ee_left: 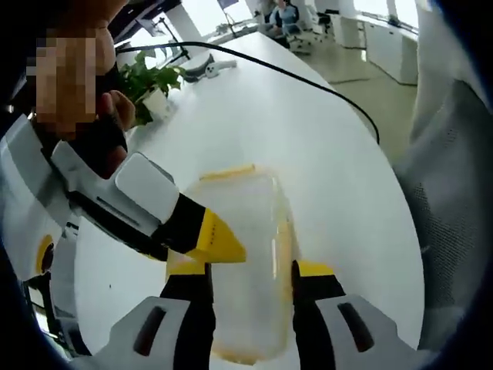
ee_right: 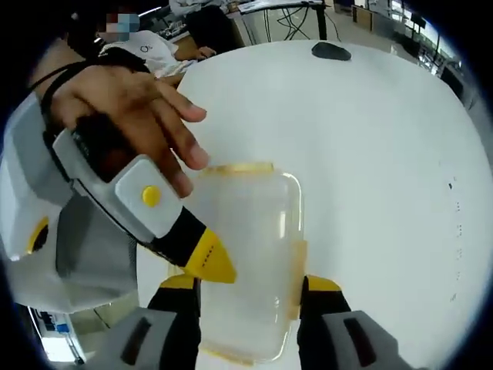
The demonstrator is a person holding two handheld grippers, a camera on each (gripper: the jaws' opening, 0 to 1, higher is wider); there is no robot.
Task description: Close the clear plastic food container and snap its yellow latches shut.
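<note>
The clear plastic container (ee_left: 239, 254) lies on the white table (ee_left: 331, 154) with its lid on. Yellow latches show at its far end (ee_left: 227, 171) and along its right side (ee_left: 285, 247). My left gripper (ee_left: 250, 274) stands open over the container's near half, one jaw on each side. The right gripper (ee_left: 219, 239) comes in from the left with its yellow tip on the lid's left edge. In the right gripper view the container (ee_right: 246, 247) sits between the wide-open jaws of my right gripper (ee_right: 250, 285). There the left gripper (ee_right: 204, 258), held by a hand, touches the lid's left edge.
A potted plant (ee_left: 150, 81), a white device (ee_left: 208, 68) and a black cable (ee_left: 308, 77) lie at the table's far side. A mesh chair (ee_left: 454, 193) stands at the right edge. A black mouse (ee_right: 331, 52) rests far across the table (ee_right: 370, 154). People sit beyond.
</note>
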